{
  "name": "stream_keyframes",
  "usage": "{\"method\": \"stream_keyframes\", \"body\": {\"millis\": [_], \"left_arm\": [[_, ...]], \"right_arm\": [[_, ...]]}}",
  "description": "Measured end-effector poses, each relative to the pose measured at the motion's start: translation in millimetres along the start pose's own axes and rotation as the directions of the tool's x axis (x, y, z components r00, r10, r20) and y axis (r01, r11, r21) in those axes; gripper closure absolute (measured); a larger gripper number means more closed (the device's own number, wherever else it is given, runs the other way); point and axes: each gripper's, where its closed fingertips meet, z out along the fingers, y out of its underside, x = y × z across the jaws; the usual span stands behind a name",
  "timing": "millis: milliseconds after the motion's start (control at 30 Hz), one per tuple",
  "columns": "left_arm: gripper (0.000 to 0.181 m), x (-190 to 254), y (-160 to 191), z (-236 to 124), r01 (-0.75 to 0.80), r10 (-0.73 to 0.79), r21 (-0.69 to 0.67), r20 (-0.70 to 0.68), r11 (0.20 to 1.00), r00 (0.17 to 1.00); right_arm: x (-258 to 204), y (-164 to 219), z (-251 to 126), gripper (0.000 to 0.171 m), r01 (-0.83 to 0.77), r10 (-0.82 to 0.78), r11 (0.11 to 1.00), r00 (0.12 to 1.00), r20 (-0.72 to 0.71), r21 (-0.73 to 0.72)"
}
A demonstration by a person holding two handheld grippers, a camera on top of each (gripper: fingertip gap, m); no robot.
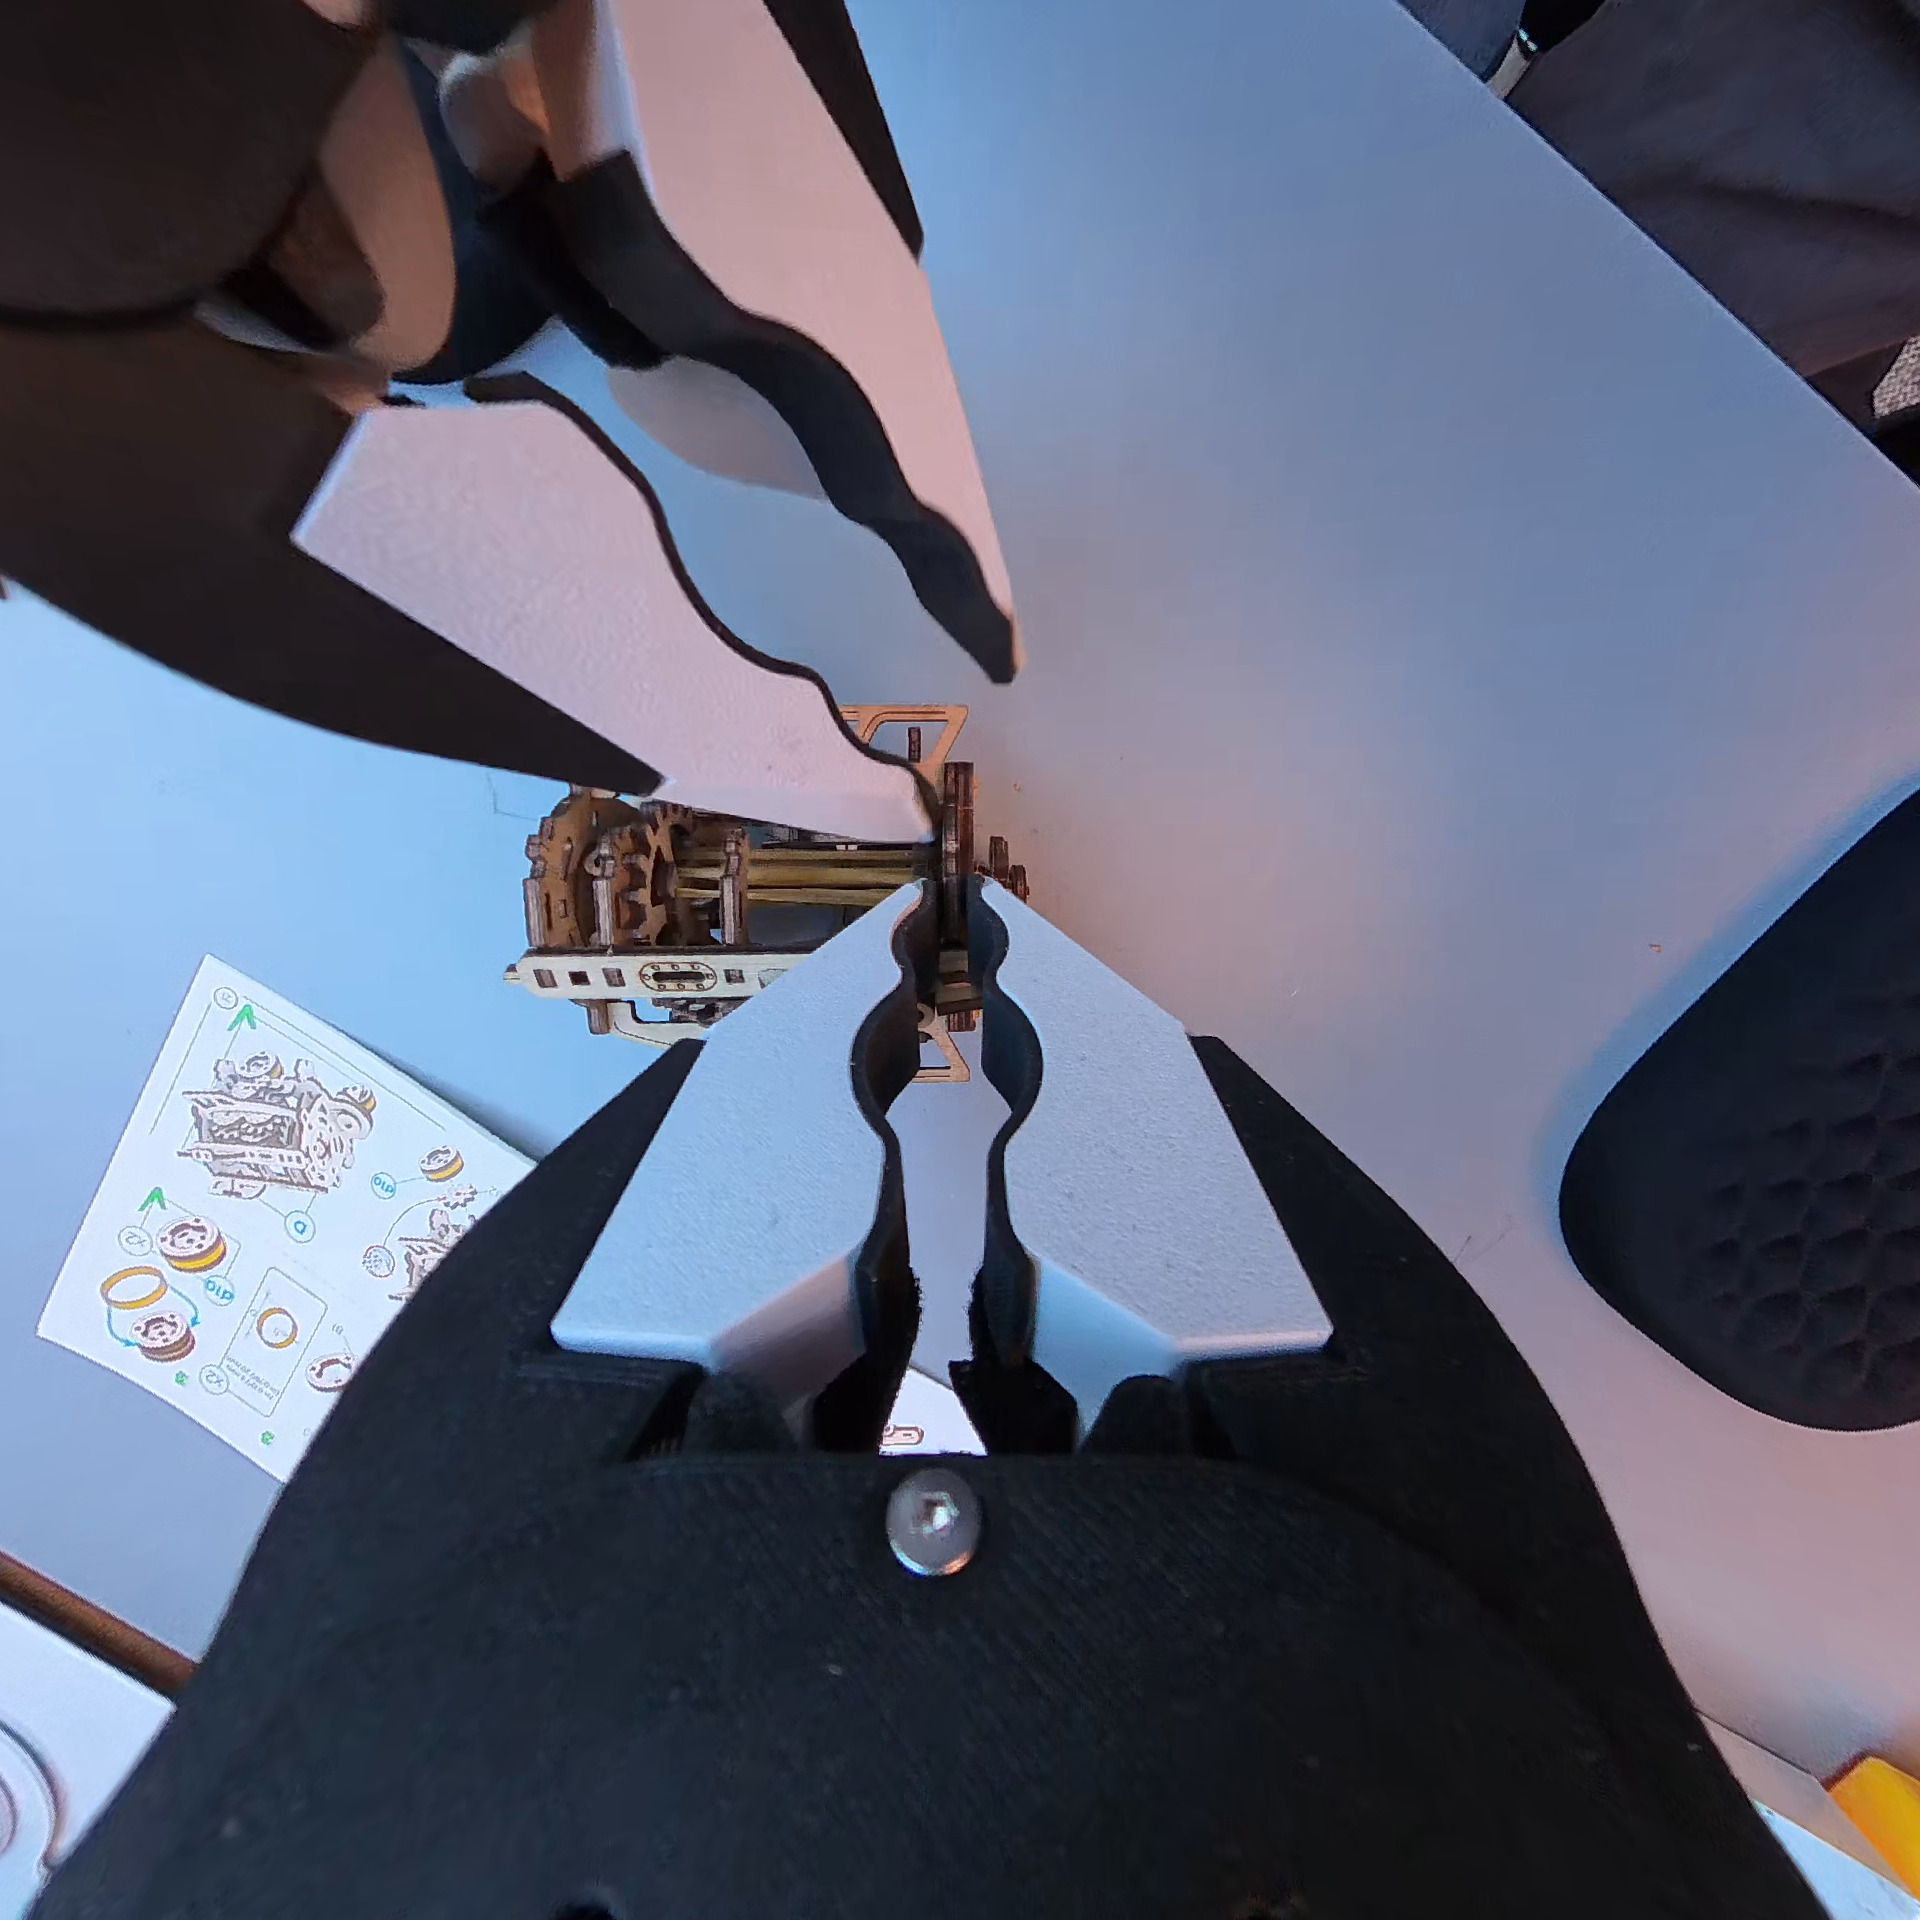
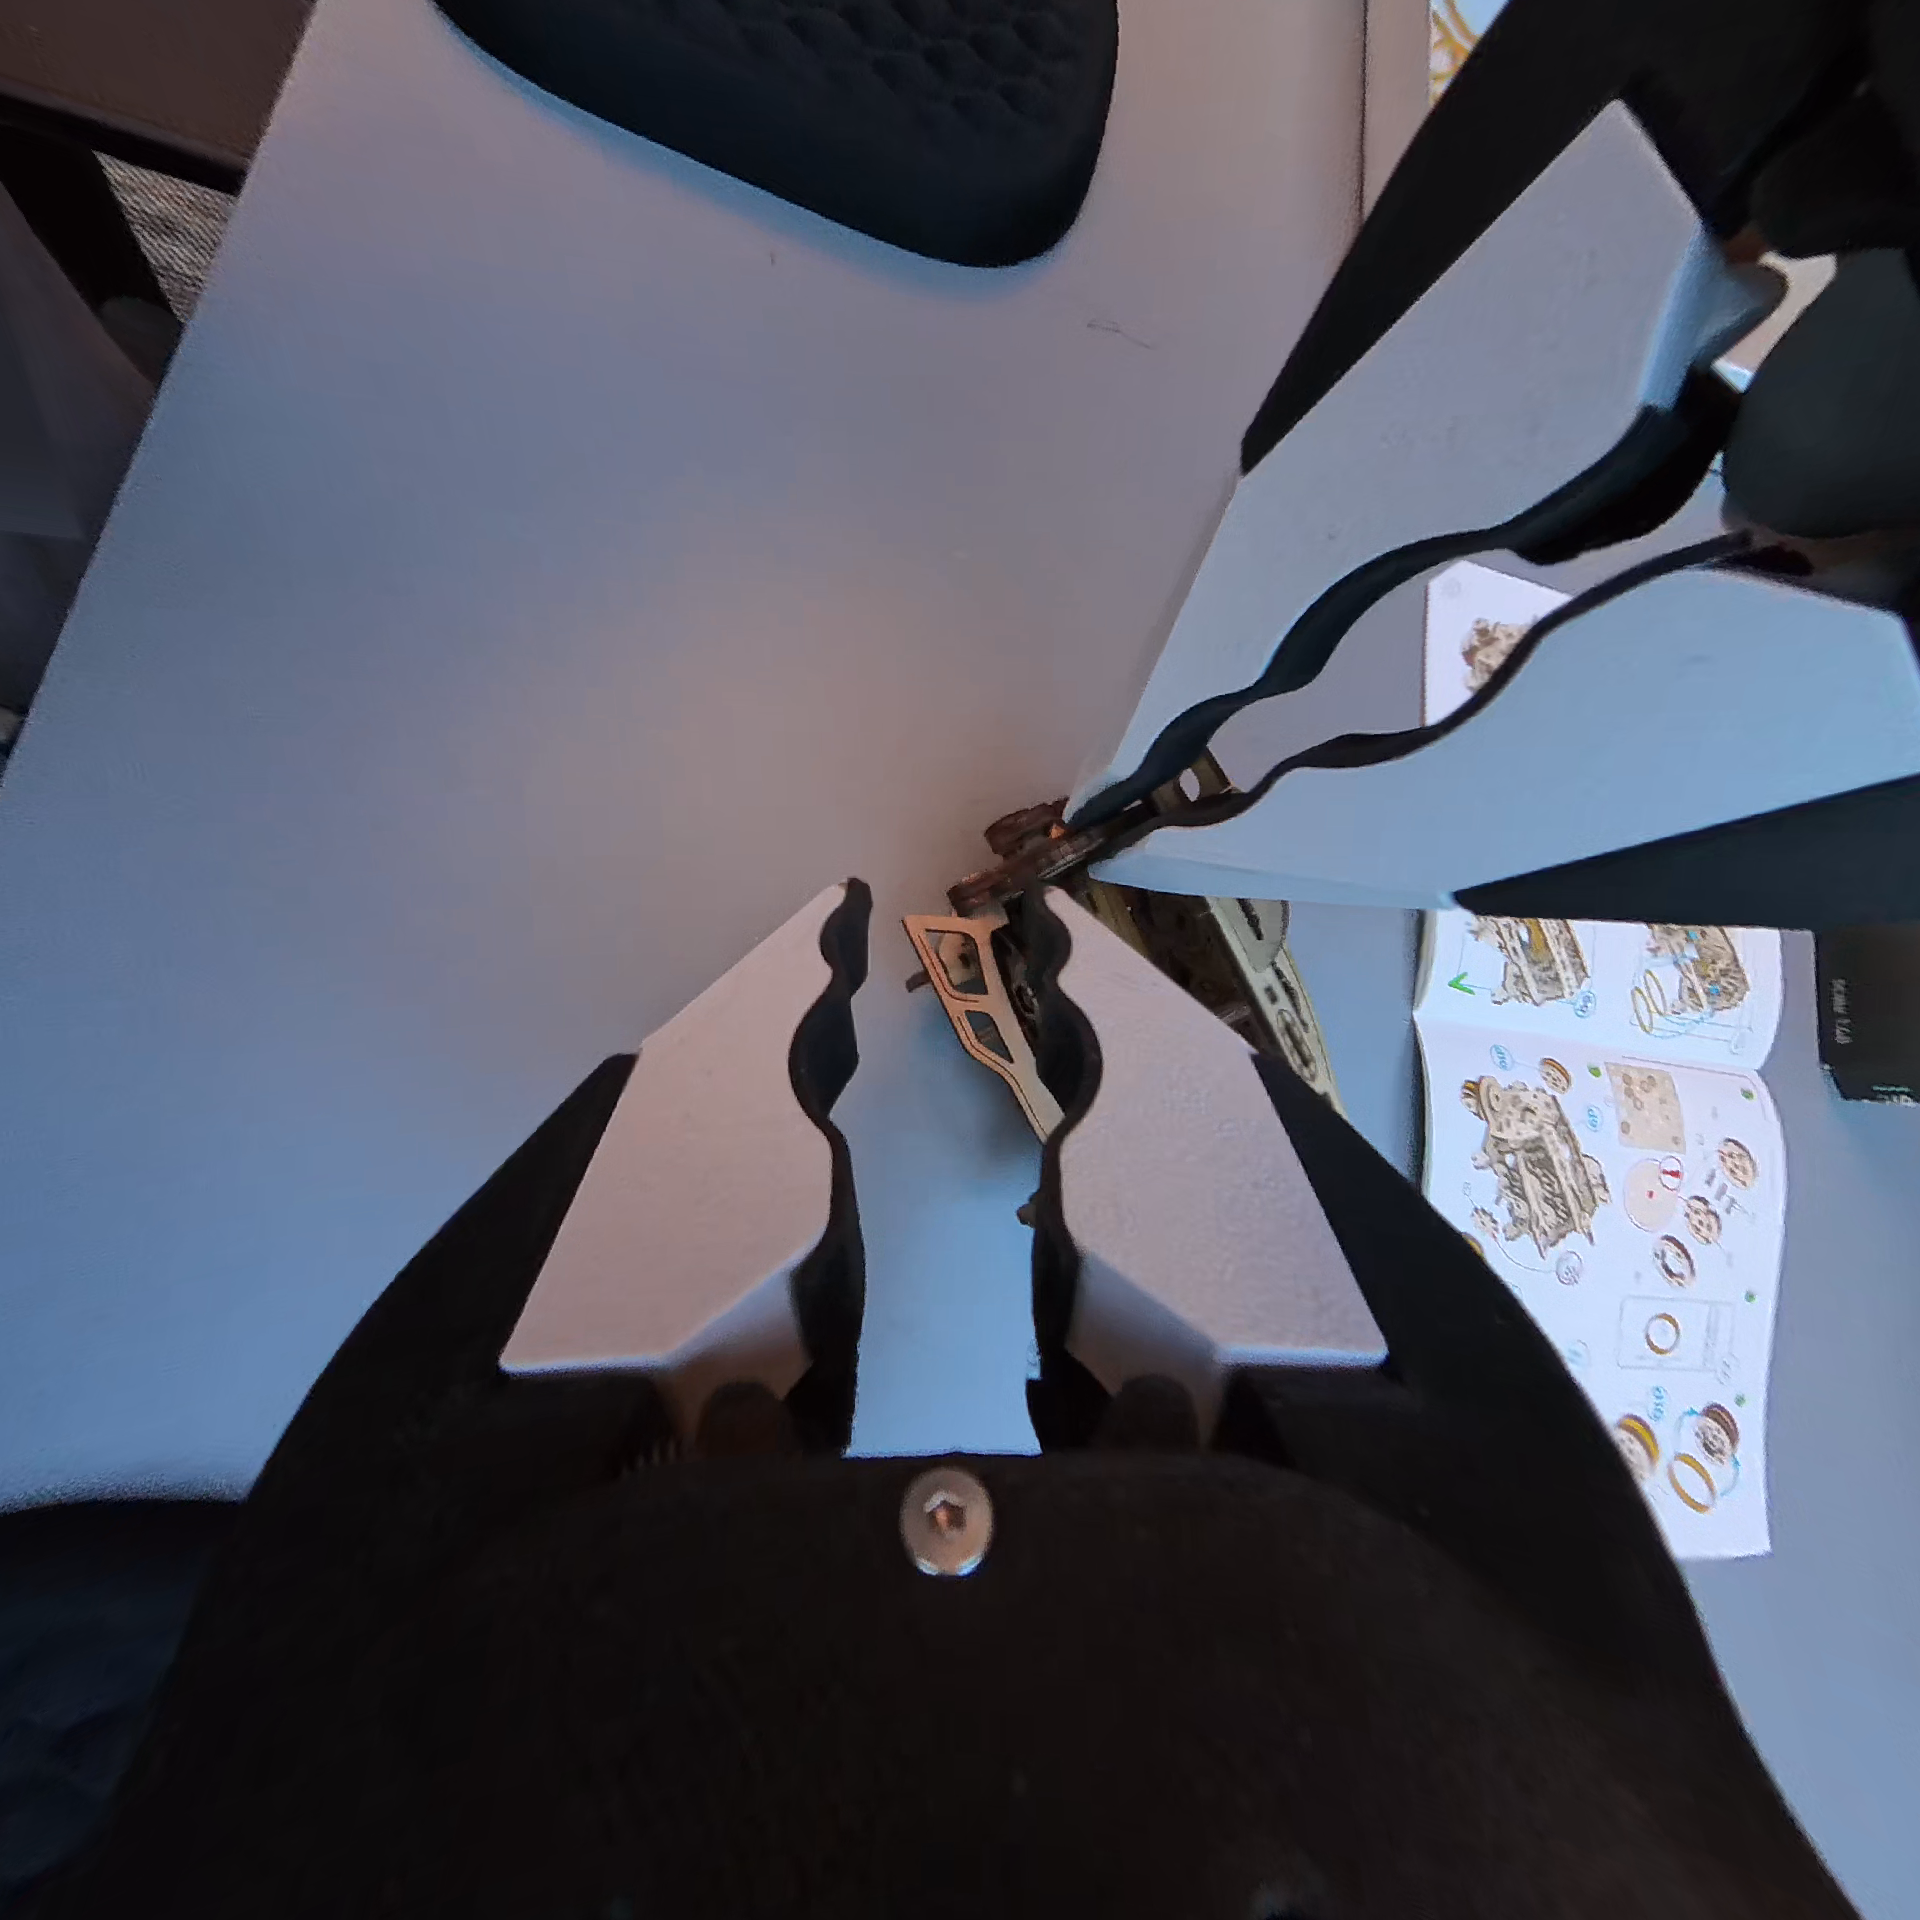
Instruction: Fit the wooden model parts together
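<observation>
One wooden model point(image 1: 665, 904) lies on the pale desk point(image 1: 1351, 520), an assembly of dark gears, brass-coloured rods and a light side rail, and its long axis runs left to right across the left wrist view. At its right end stands a thin gear plate point(image 1: 954, 831), and on this plate both tongs meet. The left tongs point(image 1: 951, 896) come from below in their own view and are clenched on the lower edge of the plate — the tips nearly touch, with only the wood between them. The right tongs point(image 2: 951, 909) are released; there is a clear gap between the tips, and a light openwork bracket point(image 2: 971, 997) at the model's end lies just in front of them, touching the inner face of one finger while the other finger stands apart from it. So the left tongs are the nearer ones and already hold the model, and the right tongs approach the same end from the opposite side. I judge the coming move depends on this: the bracket is flat and thin, so the right tongs must close across its faces, not along its length, while the left keeps the model steady. Beside the model an instruction sheet point(image 1: 260, 1195) lies flat, and a black padded shape point(image 1: 1766, 1143) — maybe a chair part — sits at the desk's edge.
</observation>
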Motion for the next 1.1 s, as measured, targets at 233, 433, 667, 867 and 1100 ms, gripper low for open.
{"method": "stream_keyframes", "body": {"millis": [233,433,667,867,1100], "left_arm": [[0.179,0.4,-0.4,0.4,-0.007,0.007,-0.002,0.004,1.0,1.0],[0.179,0.4,-0.7,0.6,-0.008,0.008,-0.001,0.002,1.0,1.0],[0.179,0.5,-0.9,0.9,-0.008,0.008,-0.006,-0.003,1.0,1.0],[0.179,0.5,-1.5,1.4,-0.008,0.008,-0.004,-0.005,1.0,1.0],[0.179,0.6,-2.0,1.6,-0.004,0.004,-0.003,-0.008,1.0,1.0]], "right_arm": [[7.3,0.8,-5.0,0.141,-0.025,0.026,0.999,0.999,-0.036,0.021],[15.9,-2.2,-11.1,0.139,-0.069,0.071,0.994,0.997,-0.027,0.083],[10.5,-1.1,-0.7,0.137,-0.016,0.016,0.999,1.0,0.014,0.046],[10.6,1.6,-1.3,0.141,0.026,-0.027,1.0,0.999,0.038,0.006],[10.7,1.5,-1.4,0.144,0.037,-0.036,0.999,0.999,0.032,-0.011]]}}
